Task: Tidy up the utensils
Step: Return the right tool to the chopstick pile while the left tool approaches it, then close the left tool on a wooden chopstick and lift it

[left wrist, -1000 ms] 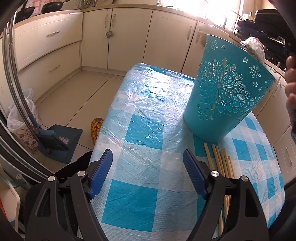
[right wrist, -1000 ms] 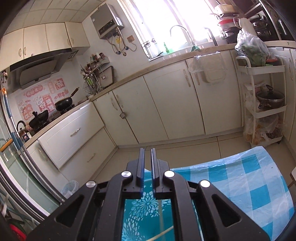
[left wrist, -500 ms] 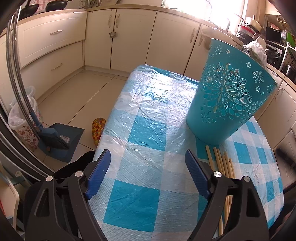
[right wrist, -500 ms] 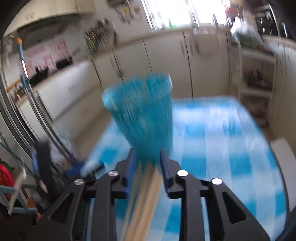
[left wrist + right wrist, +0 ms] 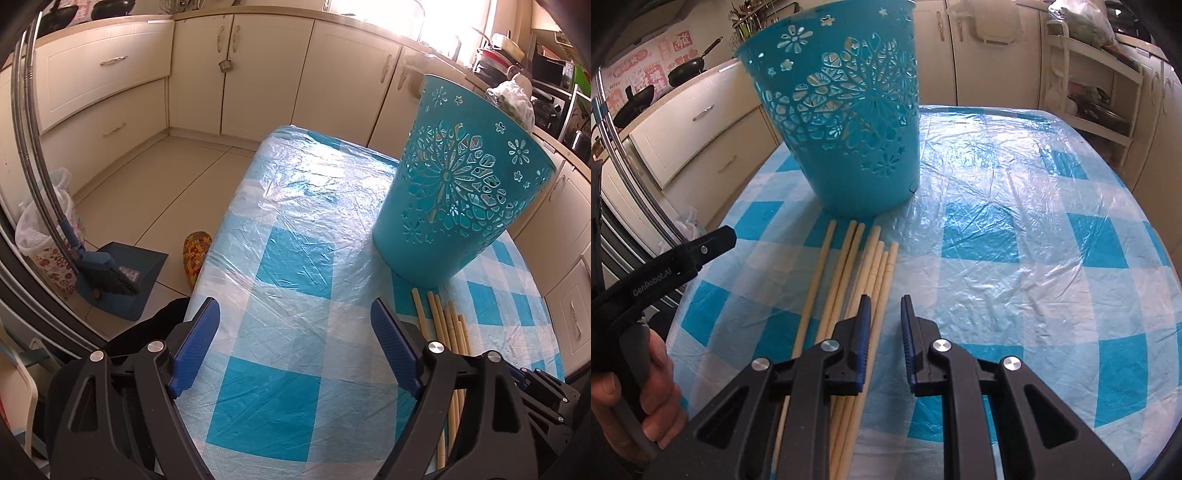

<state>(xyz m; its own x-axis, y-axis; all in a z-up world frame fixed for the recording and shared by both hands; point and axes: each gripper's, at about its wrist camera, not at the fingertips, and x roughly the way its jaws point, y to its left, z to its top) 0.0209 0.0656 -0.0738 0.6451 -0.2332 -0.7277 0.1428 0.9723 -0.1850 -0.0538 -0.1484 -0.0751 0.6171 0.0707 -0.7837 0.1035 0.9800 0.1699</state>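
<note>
A teal cut-out basket (image 5: 454,192) (image 5: 849,122) stands upright on the blue-checked table (image 5: 295,258) (image 5: 1034,258). Several pale wooden chopsticks (image 5: 447,332) (image 5: 846,266) lie side by side in front of its base. My right gripper (image 5: 885,299) hangs low over their near ends, its jaws a narrow gap apart and closing. The rightmost stick runs along the left pad, and nothing is pressed. My left gripper (image 5: 295,306) stands wide open over bare cloth, left of the sticks. Its finger (image 5: 713,240) and the hand holding it (image 5: 653,369) show in the right wrist view.
The table's left edge drops to the floor, where a dustpan with brush (image 5: 122,273), a lined waste bin (image 5: 44,236) and a patterned slipper (image 5: 195,254) sit. Cream cabinets (image 5: 258,74) ring the room. A white shelf rack (image 5: 1089,74) stands behind the table.
My right gripper has dropped from above the basket, where it faced the kitchen, to just over the chopsticks, tipping downward. Its jaws stand slightly wider than a second ago. The left gripper stays put.
</note>
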